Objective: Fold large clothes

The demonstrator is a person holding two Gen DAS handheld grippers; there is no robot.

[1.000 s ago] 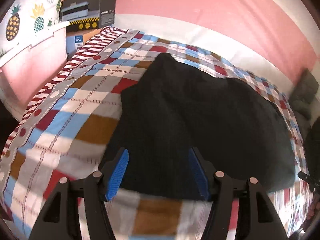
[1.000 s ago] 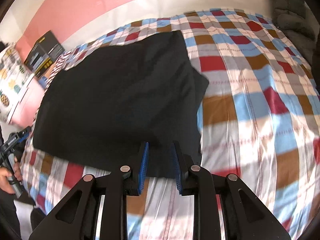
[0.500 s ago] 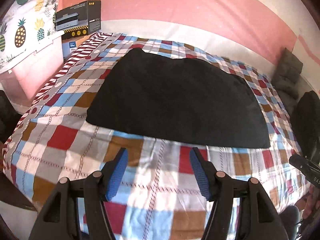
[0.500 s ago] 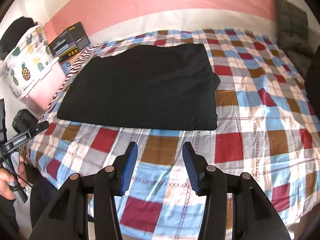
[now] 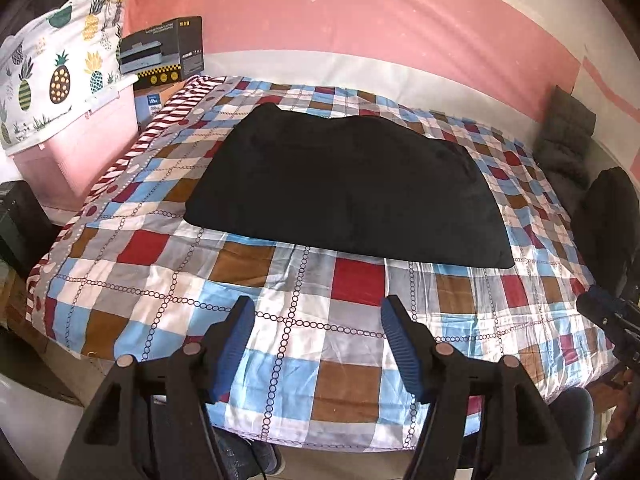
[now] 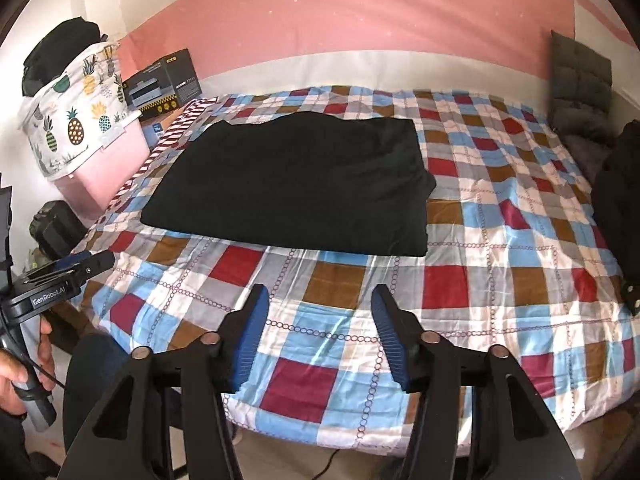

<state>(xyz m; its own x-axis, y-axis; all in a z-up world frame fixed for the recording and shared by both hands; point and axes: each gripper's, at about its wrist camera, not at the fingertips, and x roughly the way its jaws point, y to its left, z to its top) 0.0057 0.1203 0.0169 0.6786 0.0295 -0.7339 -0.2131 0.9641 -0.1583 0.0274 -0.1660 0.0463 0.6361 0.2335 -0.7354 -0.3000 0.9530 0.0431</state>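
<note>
Currently, a black garment (image 5: 344, 188), already folded into a broad rectangle, is lying flat on a bed (image 5: 304, 340) covered with a checked quilt in red, blue, brown and white. It is sitting toward the far left part of the bed, near the headboard wall, with its long axis running parallel to the near edge of the bed; which end is the collar cannot be told. Both tongs, left (image 5: 316, 344) and right (image 6: 318, 334), are hovering wide apart and empty over the near edge, well apart from the garment, likely because the person is standing back to check the fold. A pineapple-print cover (image 6: 76, 120) is draping a pink storage box (image 5: 76, 148) beyond the left edge.
</note>
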